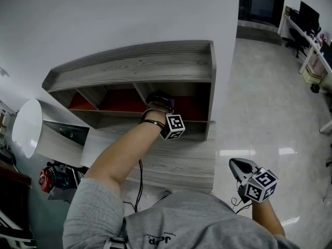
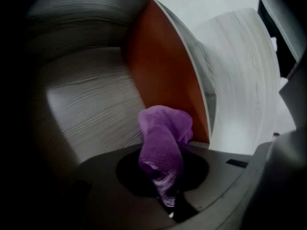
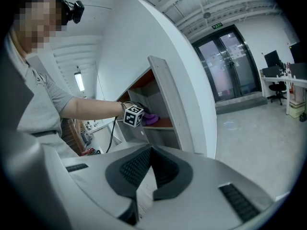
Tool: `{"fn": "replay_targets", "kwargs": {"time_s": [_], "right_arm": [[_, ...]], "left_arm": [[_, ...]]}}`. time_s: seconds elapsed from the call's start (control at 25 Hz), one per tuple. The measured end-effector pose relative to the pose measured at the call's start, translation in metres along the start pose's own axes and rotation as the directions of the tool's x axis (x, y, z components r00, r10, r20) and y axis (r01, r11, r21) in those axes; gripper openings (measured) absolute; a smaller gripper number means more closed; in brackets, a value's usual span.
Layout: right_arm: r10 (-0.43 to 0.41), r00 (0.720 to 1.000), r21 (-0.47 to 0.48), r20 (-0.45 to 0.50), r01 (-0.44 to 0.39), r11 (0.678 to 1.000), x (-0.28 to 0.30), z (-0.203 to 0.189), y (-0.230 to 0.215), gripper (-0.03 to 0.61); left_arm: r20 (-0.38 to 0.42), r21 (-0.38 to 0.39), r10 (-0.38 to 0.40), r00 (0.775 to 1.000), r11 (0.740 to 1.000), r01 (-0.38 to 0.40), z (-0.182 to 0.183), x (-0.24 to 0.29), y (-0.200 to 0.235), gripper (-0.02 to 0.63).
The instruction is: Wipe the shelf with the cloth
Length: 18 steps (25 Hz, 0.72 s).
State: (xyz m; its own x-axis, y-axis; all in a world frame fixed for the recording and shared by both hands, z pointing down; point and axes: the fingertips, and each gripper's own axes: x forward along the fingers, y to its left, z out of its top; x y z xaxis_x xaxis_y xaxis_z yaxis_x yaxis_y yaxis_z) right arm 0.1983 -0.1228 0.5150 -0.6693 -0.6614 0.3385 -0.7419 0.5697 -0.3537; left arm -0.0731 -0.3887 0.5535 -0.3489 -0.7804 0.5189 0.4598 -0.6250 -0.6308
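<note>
The shelf (image 1: pixel 135 66) is being carried on the wall (image 1: pixel 104 14), directly above a counter (image 1: pixel 176 162). Inside the shelf's rightmost compartment, the cloth (image 2: pixel 163 143) is being held between the jaws of the left gripper (image 2: pixel 170 202), close in front of the back panel (image 2: pixel 158 80). The right gripper (image 1: pixel 238 165) is being held outside the shelf, below its right end and past the counter's right edge, over the floor (image 1: pixel 270 113); nothing is being held between its jaws. Well to the right of the shelf, a desk (image 1: pixel 316 40) is being shown, with a door (image 1: pixel 262 4) beyond the shelf's right end.
</note>
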Motion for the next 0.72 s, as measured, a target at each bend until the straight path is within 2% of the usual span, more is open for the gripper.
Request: {"fn": "replay_targets", "kwargs": {"time_s": [0.04, 0.08, 0.12, 0.2, 0.24, 0.28, 0.32, 0.36, 0.44, 0.52, 0.6, 0.72], "right_arm": [[0.001, 1.0, -0.003, 0.0, -0.001, 1.0, 0.0, 0.001, 0.0, 0.021], [0.003, 1.0, -0.007, -0.001, -0.003, 1.0, 0.002, 0.002, 0.001, 0.021], [0.006, 1.0, -0.012, -0.002, -0.006, 1.0, 0.003, 0.004, 0.002, 0.021], [0.016, 1.0, -0.022, -0.003, -0.016, 1.0, 0.008, 0.008, 0.006, 0.021], [0.023, 1.0, -0.027, -0.003, -0.023, 0.999, 0.01, 0.01, 0.01, 0.021], [0.03, 1.0, -0.034, -0.004, -0.03, 0.999, 0.012, 0.012, 0.013, 0.021], [0.037, 0.999, -0.041, -0.006, -0.038, 0.998, 0.014, 0.014, 0.017, 0.021], [0.043, 0.999, -0.047, -0.008, -0.044, 0.998, 0.016, 0.015, 0.019, 0.021], [0.05, 0.999, -0.055, -0.013, -0.051, 0.997, 0.018, 0.016, 0.023, 0.021], [0.05, 0.999, -0.058, -0.018, -0.051, 0.997, 0.019, 0.017, 0.022, 0.021], [0.044, 0.999, -0.057, -0.016, -0.045, 0.997, 0.02, 0.018, 0.021, 0.021], [0.031, 0.999, -0.054, -0.011, -0.031, 0.998, 0.019, 0.019, 0.017, 0.021]], "left_arm": [[0.025, -0.076, 0.068, 0.997, 0.995, -0.066, -0.006, -0.018, 0.014, 0.067], [0.037, -0.154, 0.152, 0.988, 0.977, -0.145, -0.015, -0.039, 0.031, 0.067], [0.038, -0.229, 0.241, 0.97, 0.947, -0.226, -0.028, -0.061, 0.048, 0.066], [0.002, -0.356, 0.412, 0.911, 0.852, -0.384, -0.059, -0.101, 0.081, 0.065], [-0.039, -0.385, 0.484, 0.874, 0.8, -0.461, -0.076, -0.116, 0.095, 0.064], [-0.081, -0.389, 0.533, 0.842, 0.761, -0.519, -0.092, -0.126, 0.105, 0.064], [-0.113, -0.38, 0.557, 0.823, 0.741, -0.554, -0.103, -0.131, 0.11, 0.064], [-0.132, -0.367, 0.566, 0.814, 0.735, -0.571, -0.109, -0.133, 0.111, 0.065], [-0.151, -0.329, 0.574, 0.805, 0.739, -0.588, -0.112, -0.129, 0.108, 0.066], [-0.155, -0.275, 0.567, 0.809, 0.762, -0.587, -0.107, -0.116, 0.1, 0.068], [-0.138, -0.209, 0.525, 0.84, 0.814, -0.543, -0.092, -0.095, 0.081, 0.071], [-0.093, -0.134, 0.42, 0.903, 0.893, -0.429, -0.059, -0.061, 0.038, 0.072]]}}
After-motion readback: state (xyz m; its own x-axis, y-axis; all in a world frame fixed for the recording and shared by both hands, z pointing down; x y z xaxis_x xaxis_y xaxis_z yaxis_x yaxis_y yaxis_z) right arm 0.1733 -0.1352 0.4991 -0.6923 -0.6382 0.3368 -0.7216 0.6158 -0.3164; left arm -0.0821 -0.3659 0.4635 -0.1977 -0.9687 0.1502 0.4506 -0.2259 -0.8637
